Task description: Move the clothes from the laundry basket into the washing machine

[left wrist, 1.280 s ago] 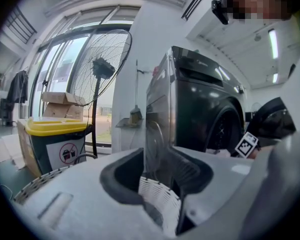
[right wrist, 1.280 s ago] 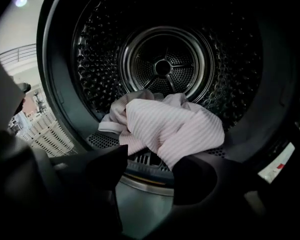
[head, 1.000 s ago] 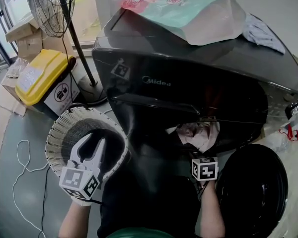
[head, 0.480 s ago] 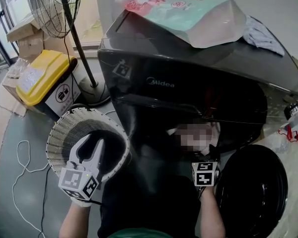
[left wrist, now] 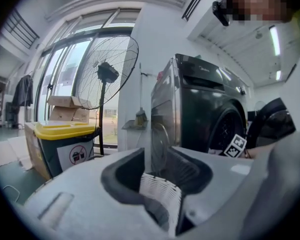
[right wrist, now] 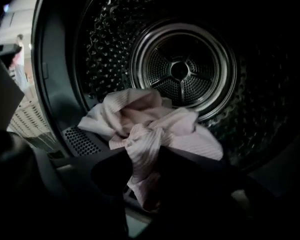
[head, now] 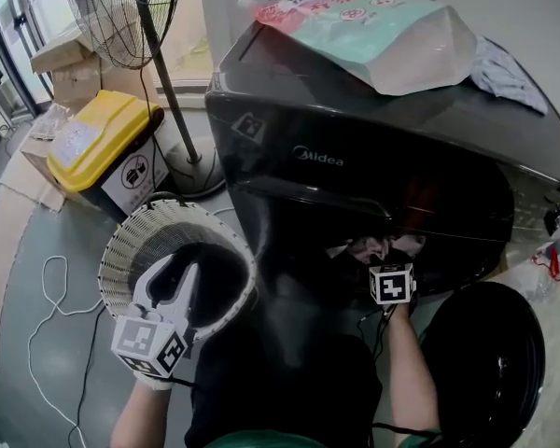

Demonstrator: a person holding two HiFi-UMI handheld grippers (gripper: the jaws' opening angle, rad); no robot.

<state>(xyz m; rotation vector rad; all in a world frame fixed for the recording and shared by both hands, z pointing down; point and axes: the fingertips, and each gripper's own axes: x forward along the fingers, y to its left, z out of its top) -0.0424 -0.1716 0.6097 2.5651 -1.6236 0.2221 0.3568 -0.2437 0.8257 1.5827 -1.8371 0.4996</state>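
right gripper view looks into the steel drum of the washing machine (right wrist: 182,71), where a pale pink striped garment (right wrist: 152,126) lies bunched on the front lip of the opening. the right gripper (right wrist: 142,156) has a fold of that cloth running between its dark jaws, which are closing and pinch it; the rest of the garment spreads ahead toward the drum. in the head view this gripper reaches into the machine's dark opening, and the round door (head: 485,362) hangs open just to its right. the left gripper (head: 171,273) sits at the near rim of the white slatted laundry basket (head: 121,250), which is to the left of the machine. its jaws are closing with the rim between them, the slatted edge lying against the right-hand jaw in the left gripper view. beyond the basket stand a yellow-lidded bin (head: 103,138) and a fan (head: 121,12). a detergent pouch (head: 373,26) lies on top of the machine.
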